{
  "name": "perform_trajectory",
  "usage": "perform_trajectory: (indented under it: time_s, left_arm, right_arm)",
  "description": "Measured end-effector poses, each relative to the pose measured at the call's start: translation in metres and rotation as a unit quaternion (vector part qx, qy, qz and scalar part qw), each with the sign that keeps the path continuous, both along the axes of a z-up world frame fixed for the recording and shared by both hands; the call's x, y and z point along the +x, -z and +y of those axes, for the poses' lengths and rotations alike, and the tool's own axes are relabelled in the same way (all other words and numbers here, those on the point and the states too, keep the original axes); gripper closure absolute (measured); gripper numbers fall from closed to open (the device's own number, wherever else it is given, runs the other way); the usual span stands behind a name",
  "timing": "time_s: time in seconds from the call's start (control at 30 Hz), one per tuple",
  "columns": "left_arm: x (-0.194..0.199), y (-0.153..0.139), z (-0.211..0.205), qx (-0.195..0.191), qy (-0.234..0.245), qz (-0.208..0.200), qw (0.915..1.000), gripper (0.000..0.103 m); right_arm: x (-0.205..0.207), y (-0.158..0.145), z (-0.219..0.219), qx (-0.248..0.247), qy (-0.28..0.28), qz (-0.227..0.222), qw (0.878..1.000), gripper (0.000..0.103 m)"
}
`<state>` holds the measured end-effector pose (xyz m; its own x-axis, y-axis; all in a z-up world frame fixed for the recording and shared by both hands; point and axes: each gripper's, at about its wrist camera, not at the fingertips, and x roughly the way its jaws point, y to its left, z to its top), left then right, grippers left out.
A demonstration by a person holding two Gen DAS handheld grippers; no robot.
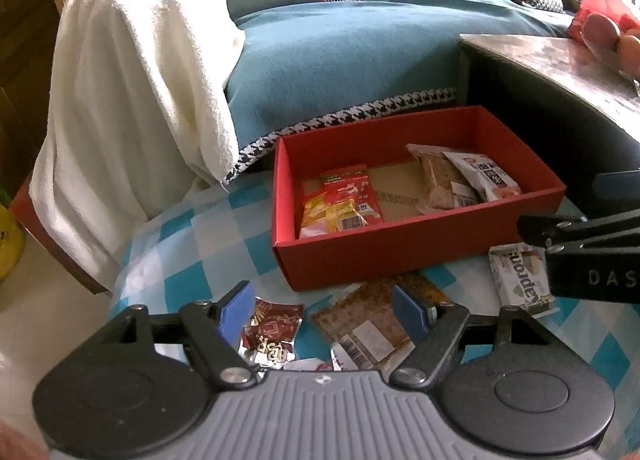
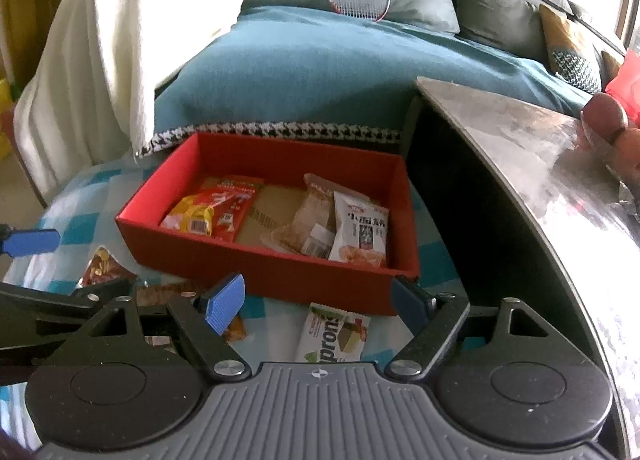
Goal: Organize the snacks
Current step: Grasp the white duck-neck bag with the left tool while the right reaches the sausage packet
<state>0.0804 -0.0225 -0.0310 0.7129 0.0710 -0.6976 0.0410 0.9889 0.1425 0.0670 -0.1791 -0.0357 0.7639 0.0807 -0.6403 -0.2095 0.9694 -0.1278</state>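
Both claws, left claw [image 1: 324, 310] and right claw [image 2: 320, 300], are spread over loose snacks, with the red box [image 2: 276, 276] edge at 12 o'clock.

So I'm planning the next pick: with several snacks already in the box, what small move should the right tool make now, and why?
Probably lower the right tool, whose fingers stand open and empty, onto the white and green wafer packet lying on the blue checked tablecloth just below it, and close. That packet is still outside the red cardboard box, right beside its near wall.
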Motion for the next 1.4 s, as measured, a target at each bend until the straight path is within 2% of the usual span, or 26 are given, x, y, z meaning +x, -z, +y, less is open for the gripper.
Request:
perform_trajectory:
  time_s: [0.13,0.37,0.53,0.67,0.77,0.87,1.07,1.2,1.27,1.4]
  left_arm:
    - [0.002,0.006,0.001,0.01,0.003,0.017,0.9998,0.033]
    - [0.005,0.022,0.001,0.057,-0.005,0.044,0.9974,0.033]
    - [0.008,0.032,0.015,0.056,-0.021,0.076,0.9953,0.033]
    - [0.002,0.029,0.029,0.055,-0.028,0.075,0.9952,0.033]
    - [-0.002,0.028,0.041,0.042,-0.031,0.079,0.9955,0.033]
    - [-0.003,0.031,0.054,0.008,-0.032,0.102,0.9942,0.033]
    - [-0.005,0.03,0.066,-0.019,-0.044,0.108,0.9929,0.033]
    - [-0.004,0.029,0.065,-0.034,-0.039,0.114,0.9921,0.033]
    - [-0.002,0.03,0.064,-0.036,-0.04,0.116,0.9918,0.033]
    - [-0.002,0.029,0.064,-0.039,-0.036,0.117,0.9917,0.033]
  right_arm:
    - [0.002,0.006,0.005,-0.006,-0.004,0.013,1.0,0.017]
    - [0.006,0.026,0.01,-0.002,-0.014,0.06,0.998,0.016]
    - [0.003,0.041,0.015,0.005,-0.014,0.102,0.995,0.016]
    - [-0.011,0.051,0.019,0.017,-0.012,0.116,0.993,0.015]
    - [-0.023,0.06,0.017,0.033,-0.006,0.133,0.991,0.013]
    - [-0.03,0.072,0.016,0.052,0.0,0.158,0.986,0.013]
    - [-0.034,0.09,0.023,0.049,-0.002,0.181,0.982,0.013]
    - [-0.029,0.101,0.024,0.112,0.005,0.216,0.97,0.013]
    - [-0.027,0.109,0.033,0.091,0.008,0.217,0.972,0.013]
    - [-0.028,0.117,0.052,0.056,0.017,0.194,0.979,0.002]
